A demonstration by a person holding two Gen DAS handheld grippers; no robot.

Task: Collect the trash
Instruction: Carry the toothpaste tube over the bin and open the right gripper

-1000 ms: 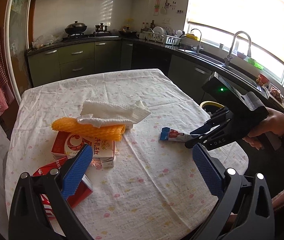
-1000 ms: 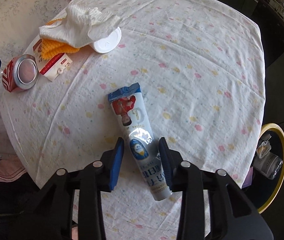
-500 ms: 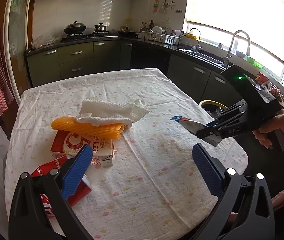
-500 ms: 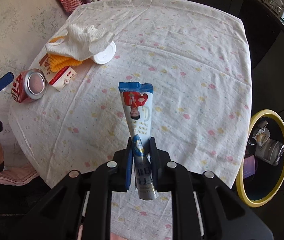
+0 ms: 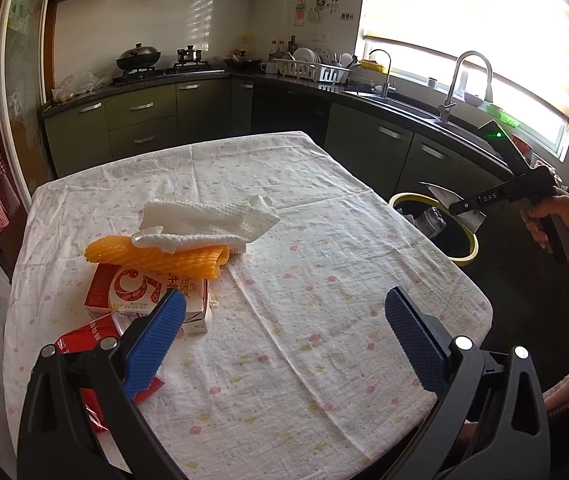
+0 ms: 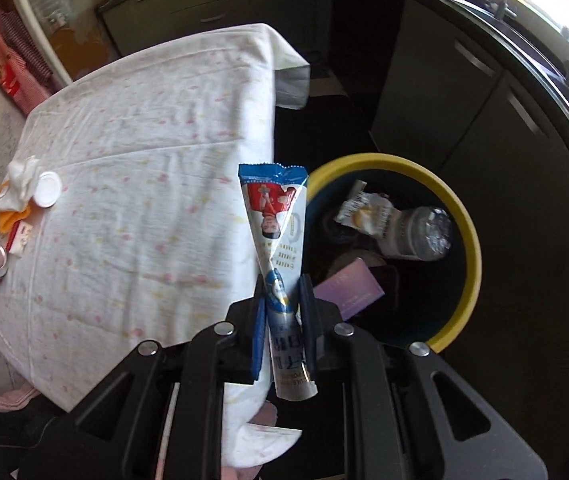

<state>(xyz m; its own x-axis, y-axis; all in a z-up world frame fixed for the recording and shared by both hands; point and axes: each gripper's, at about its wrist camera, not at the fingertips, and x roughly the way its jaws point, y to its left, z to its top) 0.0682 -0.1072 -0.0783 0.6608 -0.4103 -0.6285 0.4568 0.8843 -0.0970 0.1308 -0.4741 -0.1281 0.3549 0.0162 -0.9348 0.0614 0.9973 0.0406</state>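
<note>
Left wrist view: the left gripper (image 5: 284, 328) hangs over the bench (image 5: 304, 320), jaws wide — paper towel (image 5: 204, 222) and milk carton (image 5: 144, 292) lie ahead.

Right wrist view: the right gripper (image 6: 282, 312) clamps the toothpaste tube (image 6: 278, 236) beside the bench edge — just short of the yellow-rimmed bin (image 6: 470, 240).

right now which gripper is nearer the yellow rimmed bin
Right. The right gripper, shut on the toothpaste tube, hangs just beside the bin; the left gripper is open over the table, farther away.
</note>
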